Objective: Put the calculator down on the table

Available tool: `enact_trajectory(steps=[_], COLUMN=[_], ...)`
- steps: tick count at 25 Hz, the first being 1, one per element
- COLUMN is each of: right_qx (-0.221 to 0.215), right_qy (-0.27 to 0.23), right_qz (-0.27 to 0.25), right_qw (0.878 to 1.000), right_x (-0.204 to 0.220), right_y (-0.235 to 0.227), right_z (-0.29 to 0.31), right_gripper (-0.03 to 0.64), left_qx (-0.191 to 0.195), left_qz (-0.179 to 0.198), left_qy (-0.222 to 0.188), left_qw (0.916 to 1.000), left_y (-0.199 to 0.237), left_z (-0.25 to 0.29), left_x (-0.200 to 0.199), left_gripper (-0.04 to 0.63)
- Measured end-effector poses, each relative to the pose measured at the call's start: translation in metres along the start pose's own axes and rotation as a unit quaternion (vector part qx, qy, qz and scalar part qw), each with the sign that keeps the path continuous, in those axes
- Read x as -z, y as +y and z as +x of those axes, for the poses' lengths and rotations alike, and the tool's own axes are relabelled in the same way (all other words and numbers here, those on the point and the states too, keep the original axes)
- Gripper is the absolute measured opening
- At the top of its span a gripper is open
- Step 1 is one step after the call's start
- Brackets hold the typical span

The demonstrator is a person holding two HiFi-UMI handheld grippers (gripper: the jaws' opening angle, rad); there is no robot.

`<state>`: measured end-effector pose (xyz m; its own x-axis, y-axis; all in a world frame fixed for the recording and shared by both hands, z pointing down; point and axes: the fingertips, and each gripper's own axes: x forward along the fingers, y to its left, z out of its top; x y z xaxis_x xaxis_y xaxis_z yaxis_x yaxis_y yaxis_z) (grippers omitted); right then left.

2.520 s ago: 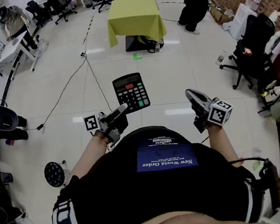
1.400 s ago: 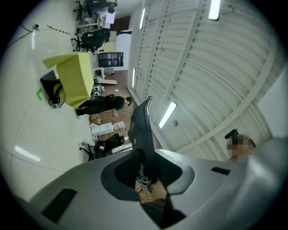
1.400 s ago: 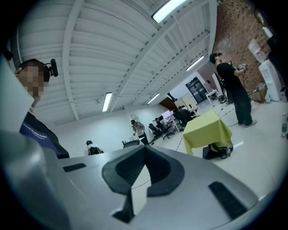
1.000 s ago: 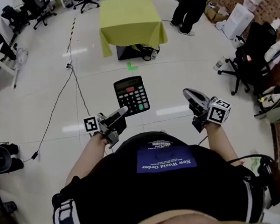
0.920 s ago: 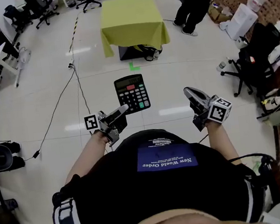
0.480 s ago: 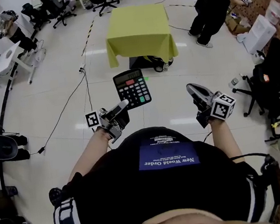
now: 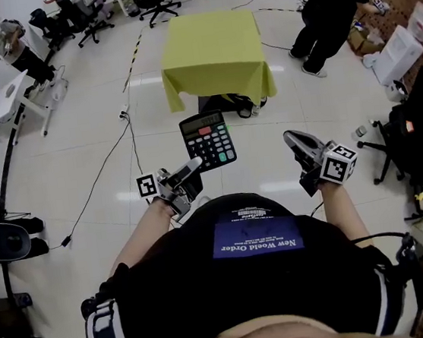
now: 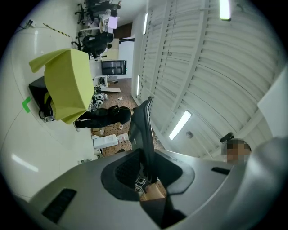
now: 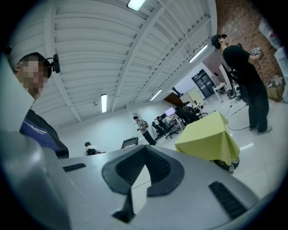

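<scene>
Calculator (image 7: pixel 208 140) sits clamped by its near edge in left gripper (image 7: pixel 193 164), right gripper (image 7: pixel 290 138) closed and empty; carry level to far table (image 7: pixel 213 45).

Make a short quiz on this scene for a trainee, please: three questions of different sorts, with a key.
1. True or false: the calculator already lies on the yellow table.
2. Fill in: between the jaws of the right tool there is ____.
3. What grips the calculator?
A. the left tool
B. the right tool
C. both tools

Key:
1. False. It is held in the air, short of the table.
2. Nothing. The jaws are together and empty.
3. A.
</scene>
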<state>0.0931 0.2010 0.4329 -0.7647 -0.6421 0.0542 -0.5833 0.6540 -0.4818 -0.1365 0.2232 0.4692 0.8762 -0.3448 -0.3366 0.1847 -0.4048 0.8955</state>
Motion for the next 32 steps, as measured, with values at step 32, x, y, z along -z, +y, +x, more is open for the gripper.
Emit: enact_trajectory(steps=[32], right_qx=[-0.035], right_qy=[0.019], right_qz=[-0.003], right_qw=[0.999], right_x=[-0.152], right_y=[-0.197], right_z=[0.293], right_gripper=[-0.012], left_qx=[-0.021], left_qz=[0.009], left_qy=[-0.013], left_qw=[0.9997], left_y=[0.123], left_z=[0.076], left_x=[-0.323], left_gripper=[0.098])
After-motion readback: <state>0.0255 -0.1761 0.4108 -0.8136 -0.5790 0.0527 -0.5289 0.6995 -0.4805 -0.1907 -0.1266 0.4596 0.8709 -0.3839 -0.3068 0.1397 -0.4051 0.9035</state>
